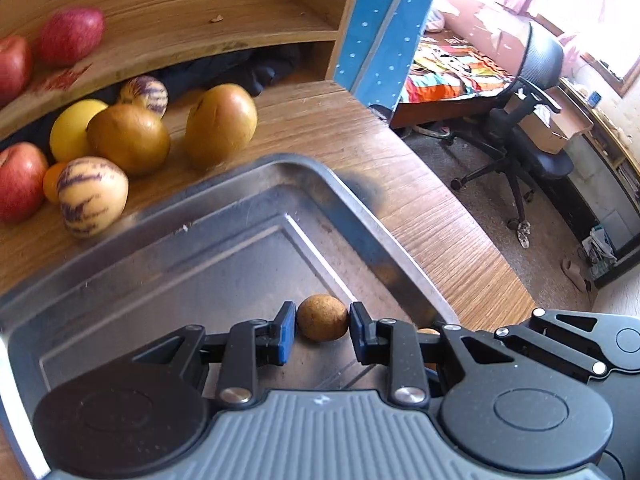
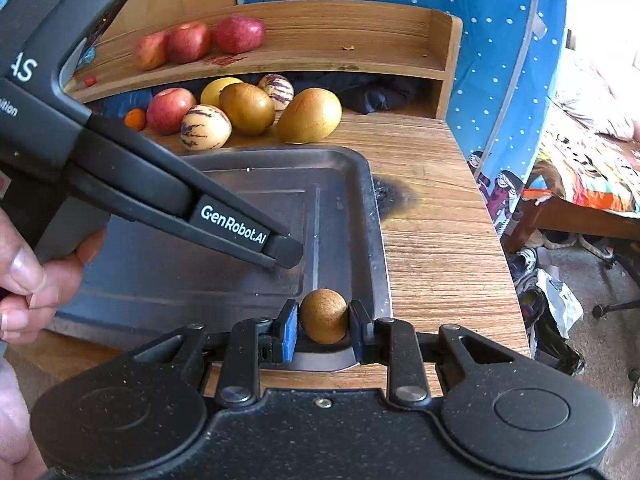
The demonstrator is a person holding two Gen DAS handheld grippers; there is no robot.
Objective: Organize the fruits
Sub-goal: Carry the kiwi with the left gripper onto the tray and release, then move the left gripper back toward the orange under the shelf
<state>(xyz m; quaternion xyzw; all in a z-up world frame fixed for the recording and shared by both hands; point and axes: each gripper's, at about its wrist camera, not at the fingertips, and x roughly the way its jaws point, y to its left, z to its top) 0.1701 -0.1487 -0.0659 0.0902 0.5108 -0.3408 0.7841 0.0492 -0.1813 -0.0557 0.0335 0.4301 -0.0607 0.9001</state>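
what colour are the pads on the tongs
Blue pads on the black right tongs, clearest in the right wrist view.

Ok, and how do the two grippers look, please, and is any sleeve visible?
Both have black linkage arms with silver rivets and blue-padded jaws. The left gripper has a grey ribbed body; from the side, white lettering reads GenRobot.AI. The right gripper has a speckled black body. A bare hand shows; no sleeve is visible.

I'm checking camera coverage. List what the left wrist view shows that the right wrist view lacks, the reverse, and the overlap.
Left wrist only: an office chair on the floor beyond the table. Right wrist only: a hand gripping the left tool. Both: the metal tray, the wooden shelf with red apples, and a small brown fruit at the viewing tool's tip.
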